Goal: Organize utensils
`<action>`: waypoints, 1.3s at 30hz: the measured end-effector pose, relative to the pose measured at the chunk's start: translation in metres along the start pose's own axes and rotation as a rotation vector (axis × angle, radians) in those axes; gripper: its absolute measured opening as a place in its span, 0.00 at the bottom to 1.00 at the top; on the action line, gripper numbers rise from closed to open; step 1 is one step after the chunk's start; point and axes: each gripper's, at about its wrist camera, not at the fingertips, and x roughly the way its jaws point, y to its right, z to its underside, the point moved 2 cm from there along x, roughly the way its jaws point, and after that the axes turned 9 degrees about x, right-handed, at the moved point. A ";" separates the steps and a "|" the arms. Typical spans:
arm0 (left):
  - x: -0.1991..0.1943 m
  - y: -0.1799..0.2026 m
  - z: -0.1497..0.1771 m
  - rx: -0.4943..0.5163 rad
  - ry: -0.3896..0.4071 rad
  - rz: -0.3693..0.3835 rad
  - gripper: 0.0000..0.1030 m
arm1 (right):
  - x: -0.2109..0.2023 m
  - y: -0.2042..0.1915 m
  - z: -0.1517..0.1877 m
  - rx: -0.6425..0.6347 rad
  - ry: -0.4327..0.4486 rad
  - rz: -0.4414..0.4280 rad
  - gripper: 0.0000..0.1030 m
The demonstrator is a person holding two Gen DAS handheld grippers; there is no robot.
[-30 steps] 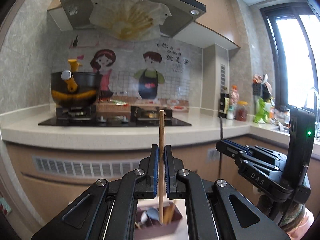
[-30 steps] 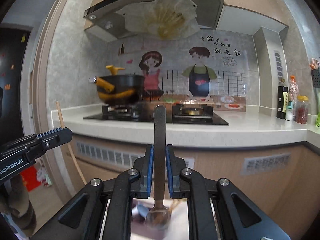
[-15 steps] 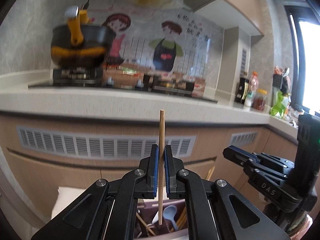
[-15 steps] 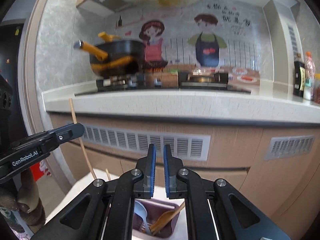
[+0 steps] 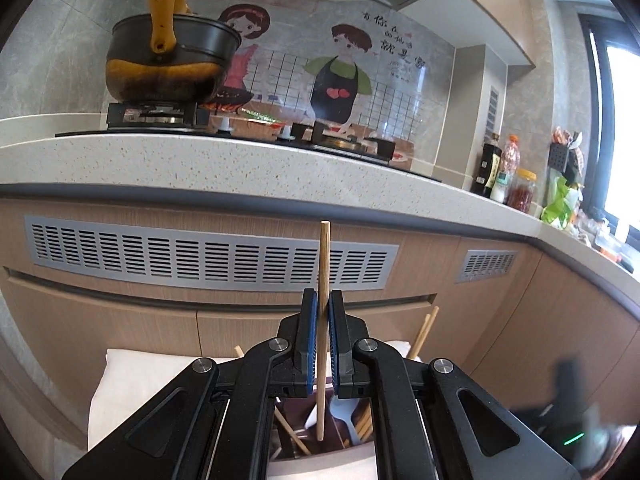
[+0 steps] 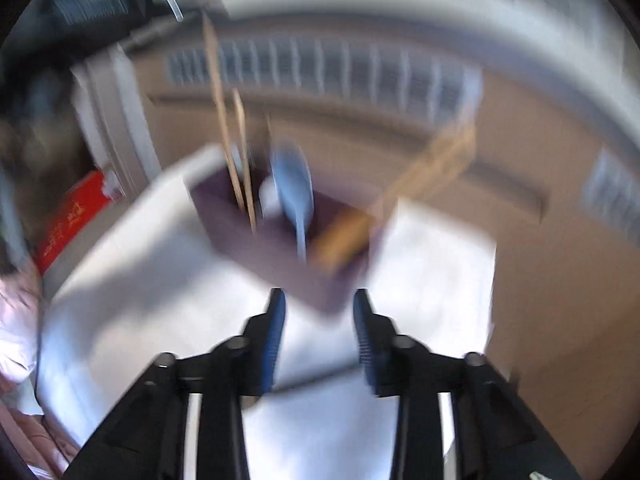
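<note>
A thin, pale wooden chopstick (image 5: 323,320) is being pinched upright by the closed left gripper (image 5: 323,344), its lower tip hanging just above the dark purple rectangular utensil holder (image 6: 280,256) on the white tabletop (image 6: 160,300). Already standing in the holder: a light blue plastic spoon (image 6: 294,192), more wooden chopsticks (image 6: 240,168) and what looks like a brown wooden utensil (too blurred to be named). The right gripper (image 6: 318,332) is being opened, nothing held between its jaws; a dark slim item is lying below them, so more sorting is probably being left to do.
</note>
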 end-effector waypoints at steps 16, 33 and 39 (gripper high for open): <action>-0.067 0.008 0.024 0.004 -0.006 -0.006 0.05 | 0.075 -0.011 0.026 0.148 -0.055 0.163 0.19; -0.101 0.034 0.043 0.020 -0.016 0.009 0.05 | -0.090 -0.025 0.014 0.110 0.296 -0.011 0.10; -0.116 0.044 -0.008 0.062 0.097 -0.003 0.05 | -0.169 -0.041 -0.056 0.059 0.597 -0.012 0.10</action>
